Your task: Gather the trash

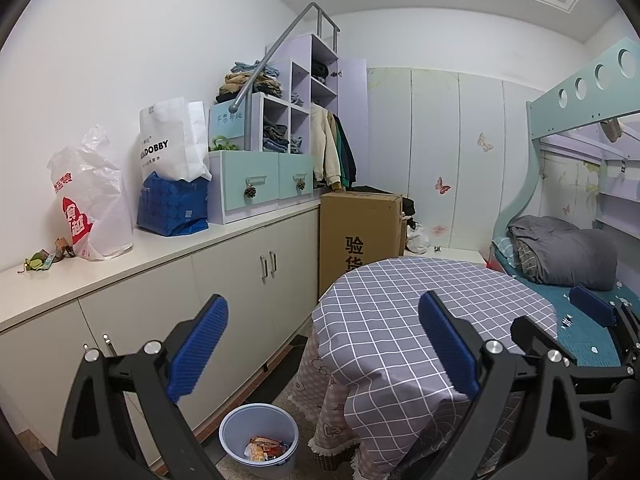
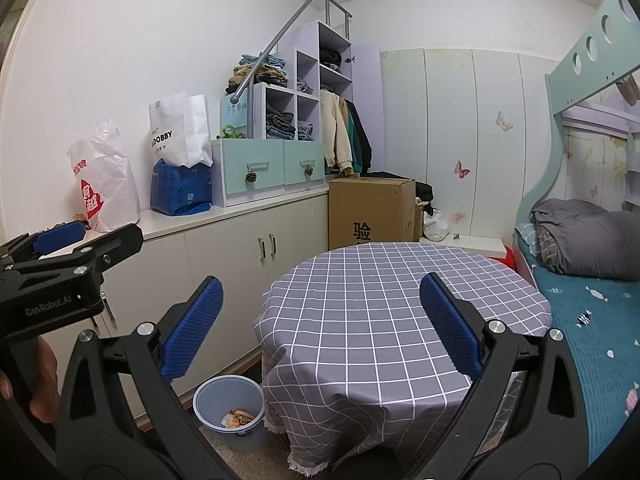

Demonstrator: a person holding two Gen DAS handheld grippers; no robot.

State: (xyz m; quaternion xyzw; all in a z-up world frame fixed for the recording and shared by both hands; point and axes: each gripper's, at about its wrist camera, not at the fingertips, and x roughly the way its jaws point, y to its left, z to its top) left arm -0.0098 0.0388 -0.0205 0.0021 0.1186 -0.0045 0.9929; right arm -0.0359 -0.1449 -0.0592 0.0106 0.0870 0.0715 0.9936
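Trash point(image 1: 264, 450), crinkly wrappers, in round blue plastic bin point(image 1: 236, 428) w/ checked cloth tabletop point(image 1: 400, 304) beside; left claw point(image 1: 324, 344) & right claw point(image 2: 320, 326) both spread wide, empty.

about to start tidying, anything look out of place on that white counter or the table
Yes: a few crumpled wrappers lie loose at the near end of the white counter, beside the white plastic bag, not in the bin on the floor, which already holds wrappers. The checked tablecloth shows nothing on it.
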